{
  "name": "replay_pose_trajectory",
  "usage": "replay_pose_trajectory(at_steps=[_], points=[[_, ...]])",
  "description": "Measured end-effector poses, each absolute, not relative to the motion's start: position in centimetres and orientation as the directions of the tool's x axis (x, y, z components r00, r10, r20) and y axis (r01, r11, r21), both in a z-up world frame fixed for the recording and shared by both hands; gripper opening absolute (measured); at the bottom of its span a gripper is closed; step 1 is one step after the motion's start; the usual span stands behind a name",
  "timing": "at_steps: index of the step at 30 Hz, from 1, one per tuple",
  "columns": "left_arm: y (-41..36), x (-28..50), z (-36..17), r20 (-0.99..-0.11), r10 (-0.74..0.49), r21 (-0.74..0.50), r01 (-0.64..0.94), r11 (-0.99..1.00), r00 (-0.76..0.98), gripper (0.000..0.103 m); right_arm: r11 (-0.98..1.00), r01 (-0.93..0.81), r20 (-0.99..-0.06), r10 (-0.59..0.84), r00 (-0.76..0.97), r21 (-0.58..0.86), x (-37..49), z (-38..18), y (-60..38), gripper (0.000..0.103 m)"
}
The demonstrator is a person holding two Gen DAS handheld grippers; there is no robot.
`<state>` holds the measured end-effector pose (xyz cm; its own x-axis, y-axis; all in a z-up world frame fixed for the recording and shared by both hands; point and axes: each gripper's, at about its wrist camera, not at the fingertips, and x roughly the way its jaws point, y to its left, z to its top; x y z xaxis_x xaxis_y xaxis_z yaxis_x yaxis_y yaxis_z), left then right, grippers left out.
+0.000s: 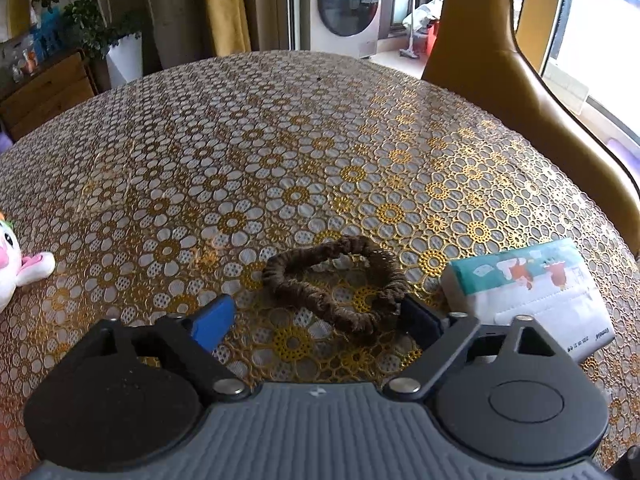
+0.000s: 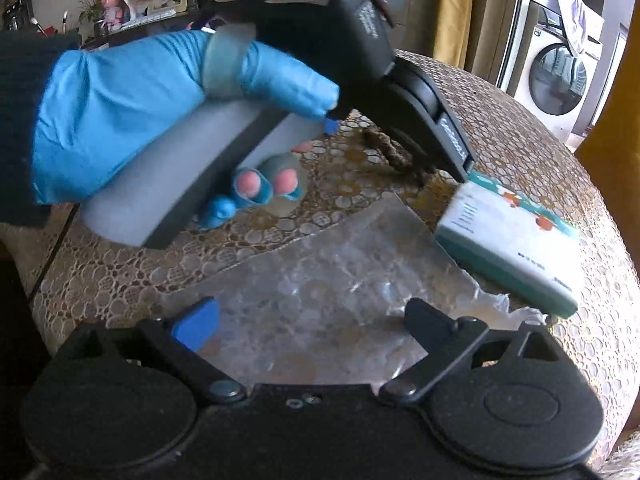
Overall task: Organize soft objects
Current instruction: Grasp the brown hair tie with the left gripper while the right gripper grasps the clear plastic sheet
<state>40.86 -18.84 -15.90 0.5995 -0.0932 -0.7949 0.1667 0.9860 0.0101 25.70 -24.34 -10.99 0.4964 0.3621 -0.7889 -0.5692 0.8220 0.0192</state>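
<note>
The left gripper (image 1: 316, 320) is hovering low over a gold floral tablecloth (image 1: 280, 140), jaws spread and unclenched around a brown scrunchie (image 1: 336, 284) lying at lower centre. A tissue pack (image 1: 532, 292) is sitting just right of it; a plush toy (image 1: 16, 268) is peeking in at the left edge. The right gripper (image 2: 312, 320) is gaping over clear bubble wrap (image 2: 320, 280), gripping nothing. A blue-gloved hand (image 2: 120, 120) is filling the upper left.

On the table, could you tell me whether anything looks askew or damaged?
The clear plastic bag lies crumpled and skewed near the tissue pack, its edge ragged. The brown hair tie looks intact, just twisted.
</note>
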Motion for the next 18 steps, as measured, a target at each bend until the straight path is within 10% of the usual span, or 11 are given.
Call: replay_pose_trajectory(at_steps=[6, 11, 18], points=[[-18.4, 40.9, -15.3, -0.782, -0.099, 0.008, 0.168, 0.986, 0.616, 0.03, 0.833, -0.553, -0.77, 0.368, 0.521, 0.024, 25.9, -10.3, -24.5, 0.052], [-17.2, 41.1, -15.1, -0.783, -0.081, 0.009, 0.142, 0.99, 0.617, 0.017, 0.85, -0.526, -0.768, 0.338, 0.544, 0.001, 26.5, -10.0, -24.8, 0.0], [-15.1, 40.3, -14.1, -0.774, -0.087, -0.011, 0.124, 0.992, 0.627, 0.014, 0.855, -0.514, -0.767, 0.376, 0.52, 0.071, 26.6, -9.6, -25.6, 0.0]])
